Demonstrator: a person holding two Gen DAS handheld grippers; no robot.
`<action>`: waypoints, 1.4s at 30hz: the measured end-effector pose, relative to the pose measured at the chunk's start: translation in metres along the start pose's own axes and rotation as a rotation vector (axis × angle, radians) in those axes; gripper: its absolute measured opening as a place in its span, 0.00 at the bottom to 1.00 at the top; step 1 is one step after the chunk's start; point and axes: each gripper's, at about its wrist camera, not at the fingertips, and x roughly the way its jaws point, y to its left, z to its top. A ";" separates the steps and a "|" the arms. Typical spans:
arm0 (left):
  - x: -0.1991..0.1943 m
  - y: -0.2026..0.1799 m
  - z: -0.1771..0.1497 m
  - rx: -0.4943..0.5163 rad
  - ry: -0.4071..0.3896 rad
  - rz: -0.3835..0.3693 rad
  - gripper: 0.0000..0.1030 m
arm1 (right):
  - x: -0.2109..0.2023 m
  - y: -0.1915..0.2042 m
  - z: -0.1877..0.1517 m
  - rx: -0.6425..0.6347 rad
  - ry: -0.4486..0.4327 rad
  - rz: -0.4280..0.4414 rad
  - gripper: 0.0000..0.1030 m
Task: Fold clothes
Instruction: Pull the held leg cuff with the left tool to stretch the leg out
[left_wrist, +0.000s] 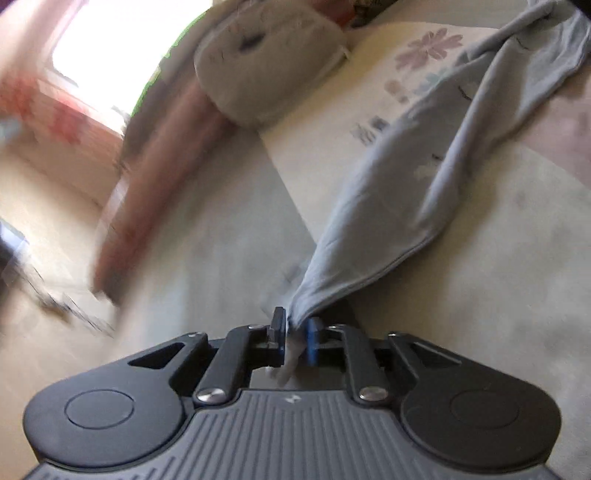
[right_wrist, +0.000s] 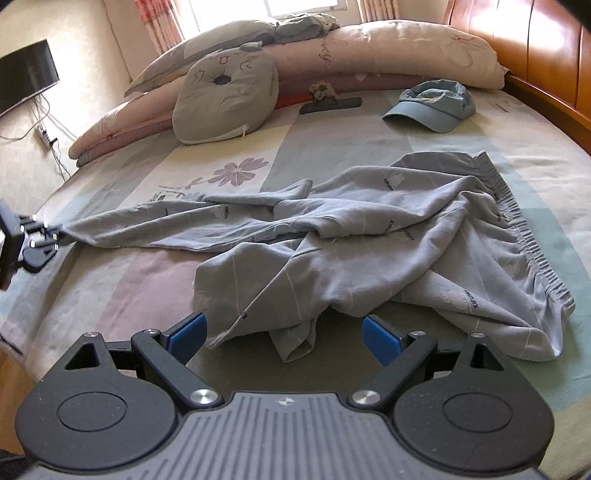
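Near bed edge, left tongs pinching trousers hem

Each hand-held gripper is matte black with a ribbed grey top. Blue pads line the fingers; silver screws mark the pivots.

Counted on the bed: one pair of grey trousers at centre; one blue cap at 1 o'clock; one grey donut cushion at 11 o'clock; one dark flat object at 12. Two grippers: left gripper at 9, right gripper at 6.
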 end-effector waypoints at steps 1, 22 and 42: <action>0.000 0.003 -0.007 -0.045 0.016 -0.025 0.15 | 0.000 0.002 0.001 -0.002 0.000 0.000 0.91; -0.037 0.079 -0.087 -1.010 -0.026 -0.527 0.46 | -0.053 0.058 -0.018 -0.070 -0.071 0.105 0.92; 0.008 0.062 -0.094 -1.367 0.012 -0.689 0.60 | -0.105 0.055 -0.043 -0.047 -0.135 0.069 0.96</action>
